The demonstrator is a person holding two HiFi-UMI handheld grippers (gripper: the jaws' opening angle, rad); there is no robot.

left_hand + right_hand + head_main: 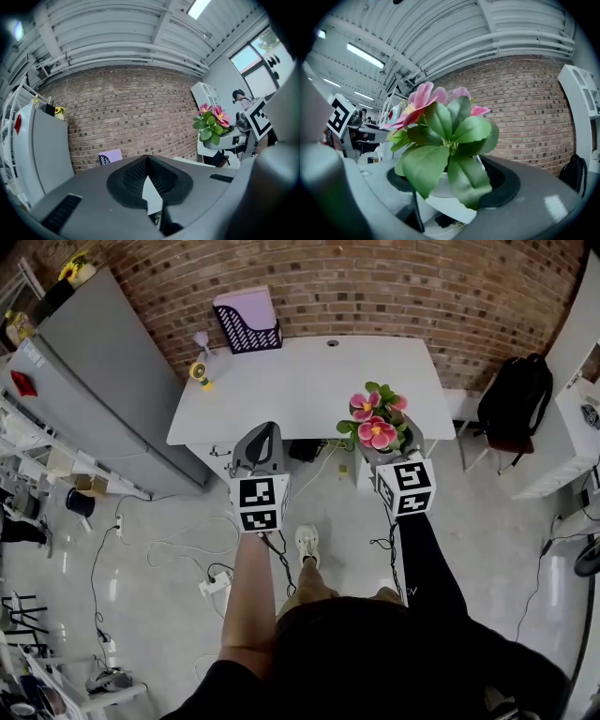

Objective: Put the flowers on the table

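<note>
1. The right tool (pixel 382 456) is closed tight on the white pot (pixel 440 190) of the pink flowers (pixel 433 105). It holds them up by the front edge of the white worktop (pixel 300 381), right of the middle in the head view.
2. The left tool (pixel 147 159) is closed with nothing in it.
3. The pot looks small, light, hard and smooth, so it could slip. The leaves (pixel 424 168) and petals (pixel 423 96) are soft, so the pot is the place to hold.
4. Leaves hide most of the pot. Its bottom is cut off, so I cannot tell how high it hangs.
</note>
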